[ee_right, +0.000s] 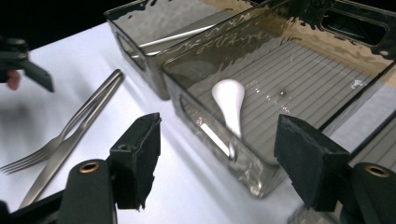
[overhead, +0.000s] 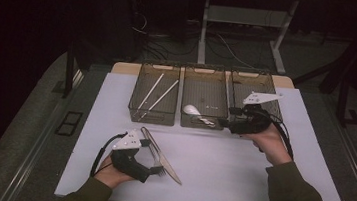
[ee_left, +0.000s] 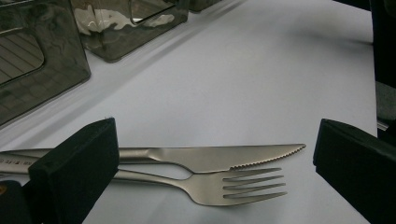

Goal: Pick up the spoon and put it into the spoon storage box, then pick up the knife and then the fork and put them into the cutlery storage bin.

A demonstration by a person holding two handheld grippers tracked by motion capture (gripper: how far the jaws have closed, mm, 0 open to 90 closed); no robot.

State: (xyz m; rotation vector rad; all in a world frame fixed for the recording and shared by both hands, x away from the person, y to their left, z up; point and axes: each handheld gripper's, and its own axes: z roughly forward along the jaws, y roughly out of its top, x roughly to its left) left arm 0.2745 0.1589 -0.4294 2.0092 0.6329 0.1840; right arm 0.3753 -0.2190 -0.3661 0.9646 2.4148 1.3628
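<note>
Right gripper (overhead: 225,121) — jaws apart, nothing between them — is held level at the middle bin's (overhead: 202,124) front wall; a white spoon (ee_right: 229,105) lies inside. Left gripper (overhead: 155,164), jaws wide, rests low over the fork (ee_left: 219,184) and knife (ee_left: 205,156) lying touching on the table (overhead: 220,165).

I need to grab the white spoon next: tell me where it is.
The white spoon lies in the middle bin of three, near its front wall, in the high view. The right gripper sits just right of it, jaws open.
</note>
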